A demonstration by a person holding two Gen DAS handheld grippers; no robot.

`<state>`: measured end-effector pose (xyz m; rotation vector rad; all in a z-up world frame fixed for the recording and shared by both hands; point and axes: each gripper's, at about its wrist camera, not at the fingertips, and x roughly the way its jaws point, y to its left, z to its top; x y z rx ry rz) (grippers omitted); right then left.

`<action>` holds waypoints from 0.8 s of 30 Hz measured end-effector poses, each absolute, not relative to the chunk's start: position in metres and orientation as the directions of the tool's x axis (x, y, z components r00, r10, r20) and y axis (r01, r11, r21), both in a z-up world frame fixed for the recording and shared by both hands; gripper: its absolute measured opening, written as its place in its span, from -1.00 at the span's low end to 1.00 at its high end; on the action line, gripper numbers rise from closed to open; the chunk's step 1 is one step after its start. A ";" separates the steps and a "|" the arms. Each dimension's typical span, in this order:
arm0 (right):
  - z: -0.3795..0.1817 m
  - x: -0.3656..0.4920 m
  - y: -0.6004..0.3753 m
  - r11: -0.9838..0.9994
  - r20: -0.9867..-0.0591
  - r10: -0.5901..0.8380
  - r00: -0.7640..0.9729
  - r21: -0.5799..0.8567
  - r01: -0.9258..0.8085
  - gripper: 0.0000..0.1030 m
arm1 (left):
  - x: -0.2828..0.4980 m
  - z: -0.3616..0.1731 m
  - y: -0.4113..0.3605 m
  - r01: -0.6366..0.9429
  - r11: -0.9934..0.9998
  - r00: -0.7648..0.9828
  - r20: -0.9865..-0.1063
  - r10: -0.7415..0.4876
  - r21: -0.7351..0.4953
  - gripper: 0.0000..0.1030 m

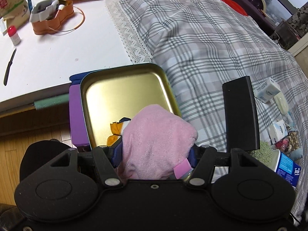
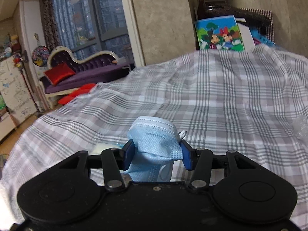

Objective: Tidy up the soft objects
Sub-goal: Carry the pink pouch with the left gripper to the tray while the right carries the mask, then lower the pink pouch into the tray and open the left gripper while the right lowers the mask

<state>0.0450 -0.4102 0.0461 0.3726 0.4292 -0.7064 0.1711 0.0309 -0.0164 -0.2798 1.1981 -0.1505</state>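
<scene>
Low centre: left gripper clamped on pink cloth, above open tin. Right gripper pinching blue mask (partly folded) over plaid blanket.

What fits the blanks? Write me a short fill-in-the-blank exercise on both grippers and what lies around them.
1. The left gripper is shut on a soft cloth coloured ____.
2. The right gripper is shut on a light blue ____.
3. Just ahead of the pink cloth, the metal tin stands ____.
4. The cover on the bed has a ____ pattern.

Missing words: pink; face mask; open; plaid
</scene>
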 end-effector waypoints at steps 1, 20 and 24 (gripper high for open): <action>0.056 0.039 -0.406 0.716 -0.496 -0.513 0.701 0.203 0.668 -0.04 | 0.172 -0.017 0.032 -0.034 0.955 0.360 -0.895 -0.262 -0.294 0.13; 0.059 0.073 -0.235 0.929 -0.726 0.182 0.663 0.348 0.126 -0.04 | 0.228 -0.034 0.038 -0.092 0.974 0.322 -0.932 -0.166 -0.206 0.14; 0.026 0.089 -0.202 0.935 -0.788 0.238 0.567 0.344 0.085 -0.04 | 0.238 -0.044 0.034 -0.091 0.983 0.308 -0.943 -0.122 -0.157 0.14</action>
